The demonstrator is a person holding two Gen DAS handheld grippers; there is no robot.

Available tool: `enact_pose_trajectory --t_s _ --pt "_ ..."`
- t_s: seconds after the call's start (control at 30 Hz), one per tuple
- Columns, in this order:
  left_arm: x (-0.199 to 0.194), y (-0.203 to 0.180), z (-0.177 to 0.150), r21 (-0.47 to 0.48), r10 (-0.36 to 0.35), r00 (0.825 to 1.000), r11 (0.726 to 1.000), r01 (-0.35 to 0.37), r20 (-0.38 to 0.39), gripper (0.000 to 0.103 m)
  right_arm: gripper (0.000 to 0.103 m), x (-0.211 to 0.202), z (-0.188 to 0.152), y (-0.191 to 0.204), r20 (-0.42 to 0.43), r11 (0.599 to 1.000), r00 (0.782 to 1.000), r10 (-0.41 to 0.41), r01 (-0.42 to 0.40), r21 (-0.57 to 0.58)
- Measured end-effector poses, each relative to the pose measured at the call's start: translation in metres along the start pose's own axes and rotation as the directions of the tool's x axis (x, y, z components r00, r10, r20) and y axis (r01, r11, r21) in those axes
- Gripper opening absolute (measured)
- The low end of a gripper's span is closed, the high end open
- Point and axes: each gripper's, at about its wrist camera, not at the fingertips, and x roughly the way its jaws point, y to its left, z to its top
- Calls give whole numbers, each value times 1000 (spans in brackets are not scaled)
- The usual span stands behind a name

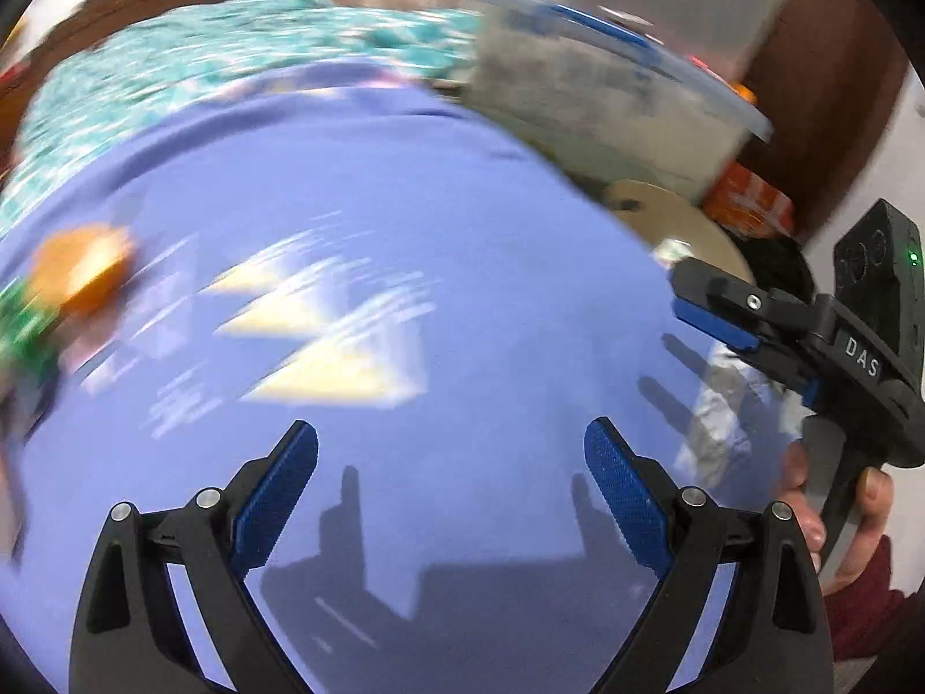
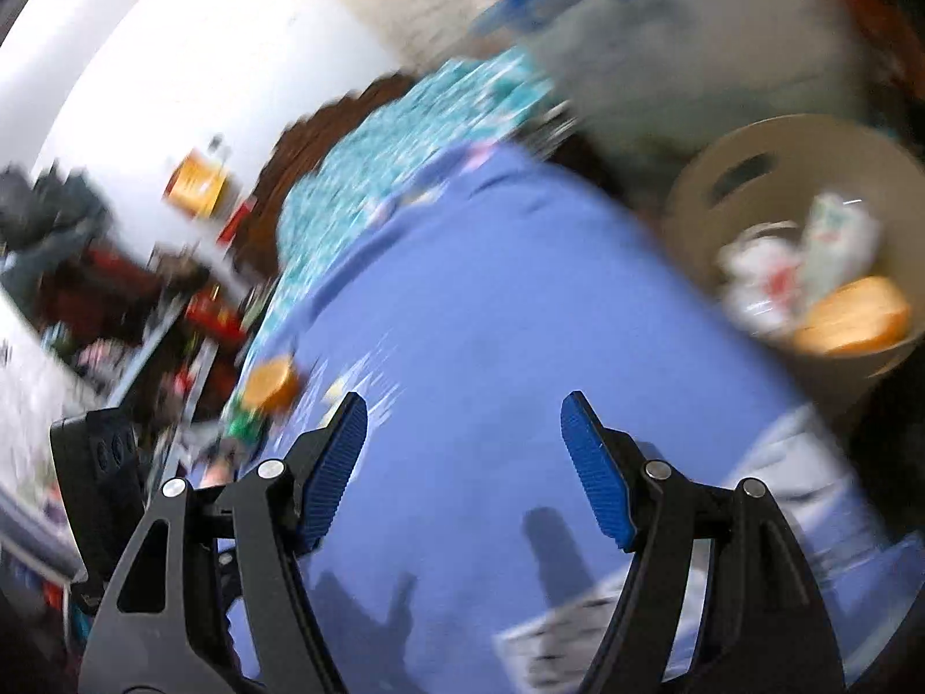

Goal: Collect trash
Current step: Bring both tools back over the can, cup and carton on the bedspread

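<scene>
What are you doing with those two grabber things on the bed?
Someone is picking up trash off a blue bedsheet. The left gripper and the right gripper are both open and empty above the sheet. A tan bin beside the bed already has wrappers inside. An orange piece of trash and some pale scraps lie on the sheet. Everything looks blurry.

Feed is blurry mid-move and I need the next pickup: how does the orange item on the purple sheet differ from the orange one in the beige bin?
The orange item on the purple sheet lies loose at the sheet's left edge beside green packaging; the orange item in the beige bin rests among white wrappers. The first is uncollected, the second already binned. Both are too blurred to identify.
</scene>
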Motion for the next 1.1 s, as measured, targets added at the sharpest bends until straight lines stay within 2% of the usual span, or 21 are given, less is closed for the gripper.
enact_pose_trajectory --t_s 0.1,0.17,0.33,0.5,0.6,0.7,0.77,0.9,1.0,1.1 --pt "-27 48 -27 -104 77 997 992 -74 29 90 71 27 -17 33 -76 998 997 27 -31 -54" --pt "-46 78 -45 -173 135 990 977 -125 48 90 71 44 -28 52 -120 995 992 35 -45 -86" --pt "-77 125 -77 -281 238 969 937 -209 72 90 71 78 -49 96 -199 984 979 35 -68 -162" --pt "-96 157 -99 -348 292 953 905 -246 84 90 71 107 -72 133 -268 967 963 17 -84 -240" --pt "-103 174 -111 -388 319 944 883 -264 84 90 71 117 -78 152 -282 953 959 2 -87 -291" --pt "-109 189 -121 -427 316 945 869 -251 88 90 73 126 -85 167 -275 937 961 -29 -70 -343" --pt "-112 202 -126 -478 271 957 857 -190 104 90 73 131 -89 176 -276 929 960 -38 -68 -365" --pt "-117 216 -130 -524 224 966 842 -125 130 90 74 140 -91 188 -276 917 960 -50 -65 -393" --pt "-122 218 -126 -522 241 963 841 -144 122 90 75 141 -90 189 -273 913 961 -52 -65 -402" --pt "-139 224 -113 -531 256 954 836 -137 156 93 75 142 -90 189 -272 914 961 -46 -69 -399"
